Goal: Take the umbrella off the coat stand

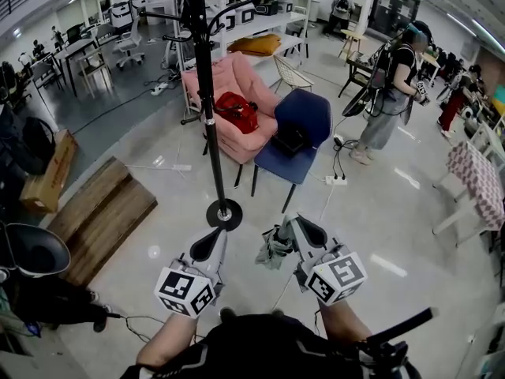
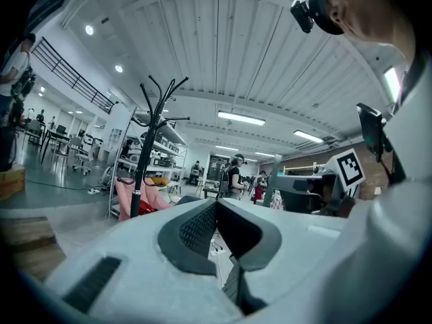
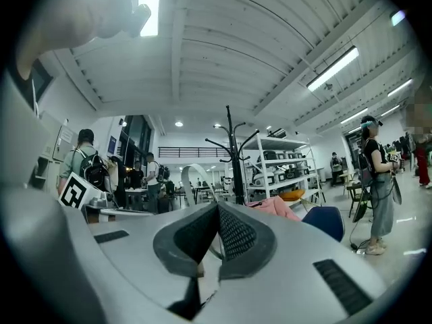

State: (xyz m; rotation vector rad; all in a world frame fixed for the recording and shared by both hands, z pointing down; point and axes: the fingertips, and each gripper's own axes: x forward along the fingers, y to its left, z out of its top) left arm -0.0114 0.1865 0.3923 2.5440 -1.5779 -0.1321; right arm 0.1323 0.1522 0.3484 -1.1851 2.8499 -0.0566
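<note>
The black coat stand [image 1: 207, 93] rises just ahead of me, its round base [image 1: 224, 212] on the floor; no umbrella shows on its hooks [image 2: 152, 103]. A small grey-green folded umbrella [image 1: 272, 249] hangs just left of my right gripper [image 1: 300, 229]. In the right gripper view that gripper [image 3: 217, 211] is shut, with a pale loop [image 3: 192, 175] arching out from between the pads. My left gripper [image 1: 209, 245] sits near the stand's base and is shut with nothing in it, as the left gripper view [image 2: 216, 208] also shows. The stand [image 3: 235, 160] stands beyond the right jaws.
A pink armchair [image 1: 241, 85] with a red bag [image 1: 237, 110] and a blue chair [image 1: 298, 125] stand behind the stand. A wooden platform [image 1: 102, 212] lies to the left. A person [image 1: 390, 93] stands at the right, near cables and a power strip [image 1: 335, 180].
</note>
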